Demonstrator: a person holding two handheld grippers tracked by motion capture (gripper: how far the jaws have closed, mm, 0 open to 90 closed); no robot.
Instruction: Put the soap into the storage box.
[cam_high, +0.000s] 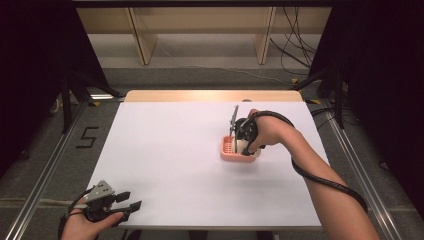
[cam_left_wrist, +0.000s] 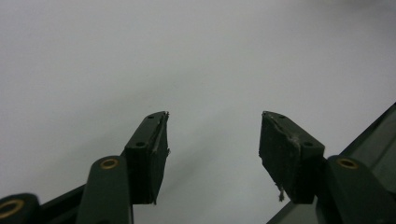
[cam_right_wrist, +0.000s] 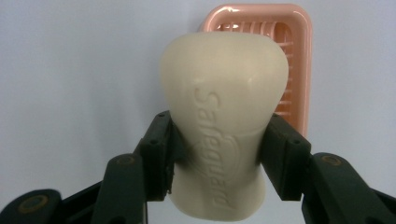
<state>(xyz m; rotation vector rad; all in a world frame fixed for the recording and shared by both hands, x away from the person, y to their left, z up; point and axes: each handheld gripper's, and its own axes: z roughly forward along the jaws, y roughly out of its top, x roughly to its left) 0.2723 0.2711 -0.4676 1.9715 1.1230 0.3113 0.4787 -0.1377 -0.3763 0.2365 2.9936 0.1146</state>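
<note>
A cream bar of soap (cam_right_wrist: 223, 116) embossed with a brand name sits between the jaws of my right gripper (cam_right_wrist: 215, 154), which is shut on its waist. Behind and partly under it lies a pink slotted soap dish (cam_right_wrist: 293, 60). In the high view the right gripper (cam_high: 245, 140) hangs over the pink soap dish (cam_high: 227, 148) right of the table's centre, with the soap (cam_high: 254, 154) peeking out at the dish's near right. My left gripper (cam_high: 126, 202) rests open at the front left corner; its fingers (cam_left_wrist: 148, 149) stand apart over bare white surface.
The white table (cam_high: 170, 150) has a wooden strip along its far edge. Metal rails (cam_high: 45, 175) run along both sides, and cables (cam_high: 295, 45) lie on the floor beyond. A black cable (cam_high: 320, 177) trails along the right forearm.
</note>
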